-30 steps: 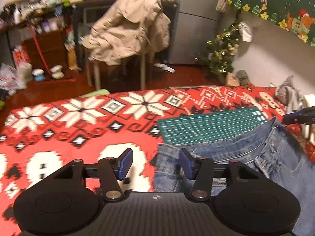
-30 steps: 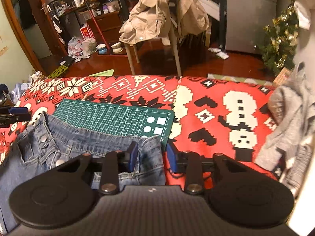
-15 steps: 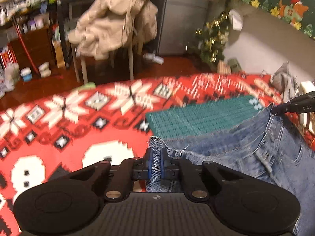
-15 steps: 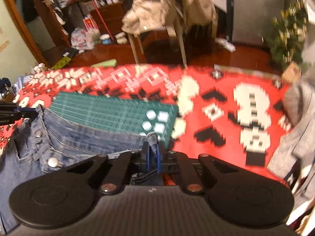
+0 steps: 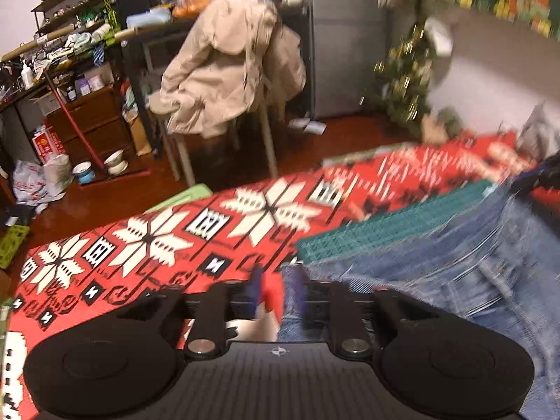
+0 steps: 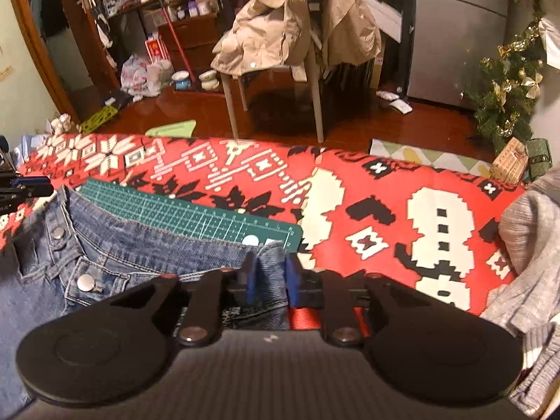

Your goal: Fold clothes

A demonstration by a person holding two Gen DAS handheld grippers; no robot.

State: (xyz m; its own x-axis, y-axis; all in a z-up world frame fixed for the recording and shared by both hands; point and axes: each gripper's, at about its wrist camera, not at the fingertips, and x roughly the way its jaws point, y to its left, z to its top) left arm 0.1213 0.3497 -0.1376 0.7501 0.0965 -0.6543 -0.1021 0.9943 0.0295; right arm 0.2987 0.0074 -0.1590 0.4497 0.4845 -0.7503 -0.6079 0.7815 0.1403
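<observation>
Left hand-held gripper (image 5: 277, 292): jaws opening, pads apart w/ the jeans (image 5: 437, 273) waistband corner loose between them. Jeans lie on red snowflake blanket (image 5: 150, 241), partly over green cutting mat (image 6: 182, 211) at 12 o'clock. Right hand-held gripper (image 6: 268, 278): jaws opening, other denim corner between pads. Grey knit (image 6: 528, 245) at 3 o'clock.
</observation>
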